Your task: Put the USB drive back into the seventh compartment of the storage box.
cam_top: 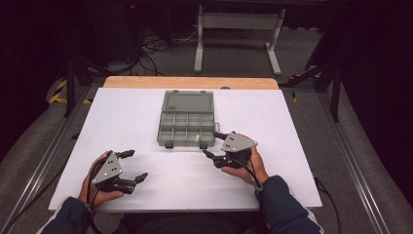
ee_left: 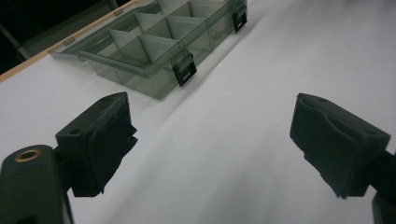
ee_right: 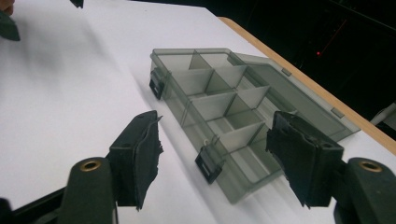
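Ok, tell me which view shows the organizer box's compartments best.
The right gripper view: the organizer box lies close, its dividers distinct. The high view shows it whole but small; the left gripper view crops its far end.

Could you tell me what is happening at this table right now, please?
A person sits at a white table with a two-jaw gripper in each hand. In the middle lies a grey compartment box, lid open and folded back. There seems to be a small pale item in its front right compartment, too small to identify. The right gripper is just off the box's front right corner near a latch, jaws open and empty. The left gripper rests apart at the table's near left, jaws open, holding nothing.
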Motion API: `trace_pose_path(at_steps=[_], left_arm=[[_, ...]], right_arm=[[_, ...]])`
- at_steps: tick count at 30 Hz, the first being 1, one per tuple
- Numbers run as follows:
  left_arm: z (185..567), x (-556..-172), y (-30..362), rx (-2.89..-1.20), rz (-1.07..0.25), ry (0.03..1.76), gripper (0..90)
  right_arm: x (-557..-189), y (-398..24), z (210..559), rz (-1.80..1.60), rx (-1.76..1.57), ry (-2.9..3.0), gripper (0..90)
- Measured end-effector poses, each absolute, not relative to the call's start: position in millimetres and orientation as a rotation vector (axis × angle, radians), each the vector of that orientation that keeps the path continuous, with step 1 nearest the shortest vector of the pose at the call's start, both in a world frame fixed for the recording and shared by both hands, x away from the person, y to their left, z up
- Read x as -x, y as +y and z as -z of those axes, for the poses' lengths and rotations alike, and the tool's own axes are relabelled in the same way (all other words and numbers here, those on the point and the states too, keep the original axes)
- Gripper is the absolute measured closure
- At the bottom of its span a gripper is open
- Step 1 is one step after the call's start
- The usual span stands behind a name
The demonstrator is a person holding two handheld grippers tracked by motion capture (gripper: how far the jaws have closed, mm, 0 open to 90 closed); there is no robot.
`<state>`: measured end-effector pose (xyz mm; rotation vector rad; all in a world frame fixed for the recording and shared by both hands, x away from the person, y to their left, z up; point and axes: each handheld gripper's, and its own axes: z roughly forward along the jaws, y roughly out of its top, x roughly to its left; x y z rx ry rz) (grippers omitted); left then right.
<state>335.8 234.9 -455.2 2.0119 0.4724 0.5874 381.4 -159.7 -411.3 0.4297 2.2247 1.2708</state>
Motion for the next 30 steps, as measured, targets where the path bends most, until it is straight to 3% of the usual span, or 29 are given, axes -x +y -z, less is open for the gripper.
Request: trace_pose_path(at_steps=[6, 12, 16, 24, 30], left_arm=[[456.1, -337.0, 233.6, -2.018, -0.590, 0.476, 18.4], [452.6, -347.3, 235.7, -1.991, -0.571, 0.489, 24.2], [454.1, -354.2, 235.6, -2.021, -0.559, 0.490, 33.8], [450.0, -365.1, 242.9, -2.027, -0.544, 0.503, 65.1], [449.1, -377.7, 244.6, -2.067, -0.537, 0.496, 83.3]], right_arm=[[-373.3, -169.8, 419.2, -1.265, -0.474, 2.227, 31.3], [-370.0, -179.0, 425.7, -1.261, -0.470, 2.255, 38.0], [-371.7, -185.4, 431.9, -1.243, -0.490, 2.285, 51.0], [-375.2, -193.7, 432.3, -1.238, -0.475, 2.320, 74.0], [-385.7, -203.5, 431.9, -1.215, -0.513, 2.319, 89.3]])
